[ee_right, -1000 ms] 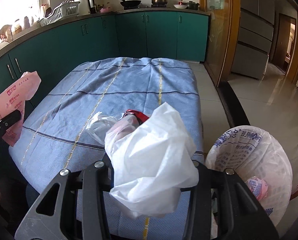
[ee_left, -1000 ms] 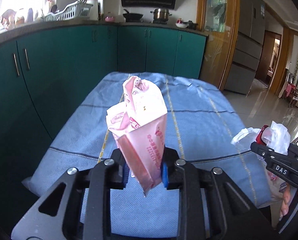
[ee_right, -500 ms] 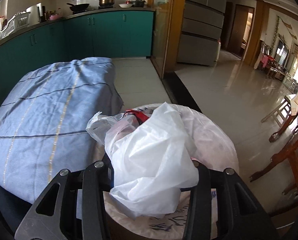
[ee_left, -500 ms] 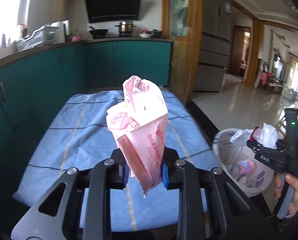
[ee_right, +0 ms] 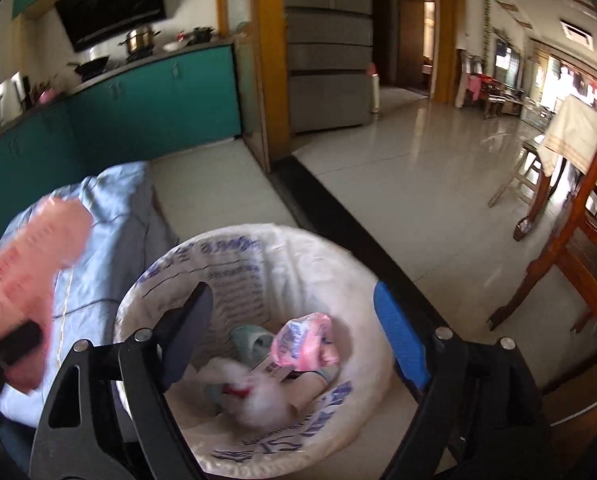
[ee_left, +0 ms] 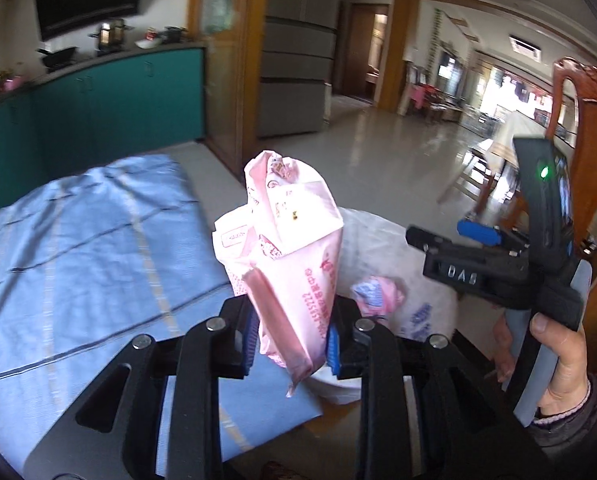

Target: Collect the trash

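Wrapper (ee_left: pixel 288 256) stands upright, long axis vertical, clenched in left hand-held gripper (ee_left: pixel 290 342); right hand-held gripper (ee_right: pixel 294 336) released.

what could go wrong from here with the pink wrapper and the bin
1. The left tongs grip the pink wrapper only near its bottom; the tall top could flop and catch the trash bin rim.
2. The right tongs hang open over the bin, so the two tools might collide.
3. Released too early, the wrapper could land on the blue cloth.
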{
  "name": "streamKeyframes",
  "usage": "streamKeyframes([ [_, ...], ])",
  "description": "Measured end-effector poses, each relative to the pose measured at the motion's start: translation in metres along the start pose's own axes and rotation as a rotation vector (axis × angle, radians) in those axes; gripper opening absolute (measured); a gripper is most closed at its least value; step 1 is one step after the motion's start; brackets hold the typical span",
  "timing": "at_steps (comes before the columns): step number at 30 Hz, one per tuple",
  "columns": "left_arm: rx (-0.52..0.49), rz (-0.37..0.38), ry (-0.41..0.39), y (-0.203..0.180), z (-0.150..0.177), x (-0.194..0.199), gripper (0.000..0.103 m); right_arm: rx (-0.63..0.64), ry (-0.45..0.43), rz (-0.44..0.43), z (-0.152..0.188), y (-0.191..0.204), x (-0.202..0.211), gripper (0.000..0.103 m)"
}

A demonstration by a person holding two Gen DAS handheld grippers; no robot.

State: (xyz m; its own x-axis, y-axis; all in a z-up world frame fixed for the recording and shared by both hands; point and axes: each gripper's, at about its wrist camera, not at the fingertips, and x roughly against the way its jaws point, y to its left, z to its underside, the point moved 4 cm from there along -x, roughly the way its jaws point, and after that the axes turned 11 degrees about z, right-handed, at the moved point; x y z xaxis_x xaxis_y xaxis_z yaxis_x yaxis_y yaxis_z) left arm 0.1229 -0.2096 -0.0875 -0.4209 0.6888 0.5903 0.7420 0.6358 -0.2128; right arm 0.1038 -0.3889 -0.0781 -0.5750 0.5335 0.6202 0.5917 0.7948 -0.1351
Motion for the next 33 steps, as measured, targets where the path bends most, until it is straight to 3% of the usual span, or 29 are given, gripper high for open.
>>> streamKeyframes([
  [5, -0.048, 0.110, 0.013, -0.027, -0.002, -0.045, 0.049, -0.067, -0.013, 0.049, -0.002, -0.030, 0.005, 0.083],
  [8, -0.088, 0.089, -0.026, -0.031, -0.004, -0.049, 0.076, -0.069, -0.016, 0.058, -0.001, -0.031, 0.009, 0.083],
  [9, -0.097, 0.070, -0.036, -0.031, -0.004, -0.048, 0.078, -0.063, -0.021, 0.059, 0.000, -0.029, 0.011, 0.083],
  [12, -0.117, -0.028, -0.049, -0.021, -0.002, -0.034, 0.085, -0.034, -0.064, 0.028, -0.001, -0.013, 0.024, 0.083],
  [13, -0.119, -0.093, -0.064, -0.015, -0.001, -0.024, 0.087, -0.020, -0.085, 0.011, -0.002, -0.007, 0.031, 0.084],
  [18, -0.073, -0.318, -0.166, 0.022, 0.003, 0.048, 0.100, 0.036, -0.216, -0.116, 0.005, 0.031, 0.081, 0.100],
  [23, 0.030, -0.514, -0.254, 0.060, 0.024, 0.126, 0.100, 0.089, -0.293, -0.236, 0.029, 0.069, 0.125, 0.100],
  [27, 0.108, -0.614, -0.282, 0.077, 0.039, 0.167, 0.100, 0.113, -0.333, -0.320, 0.047, 0.094, 0.150, 0.100],
  [33, 0.160, -0.674, -0.315, 0.083, 0.056, 0.207, 0.100, 0.144, -0.374, -0.321, 0.058, 0.109, 0.168, 0.100],
])
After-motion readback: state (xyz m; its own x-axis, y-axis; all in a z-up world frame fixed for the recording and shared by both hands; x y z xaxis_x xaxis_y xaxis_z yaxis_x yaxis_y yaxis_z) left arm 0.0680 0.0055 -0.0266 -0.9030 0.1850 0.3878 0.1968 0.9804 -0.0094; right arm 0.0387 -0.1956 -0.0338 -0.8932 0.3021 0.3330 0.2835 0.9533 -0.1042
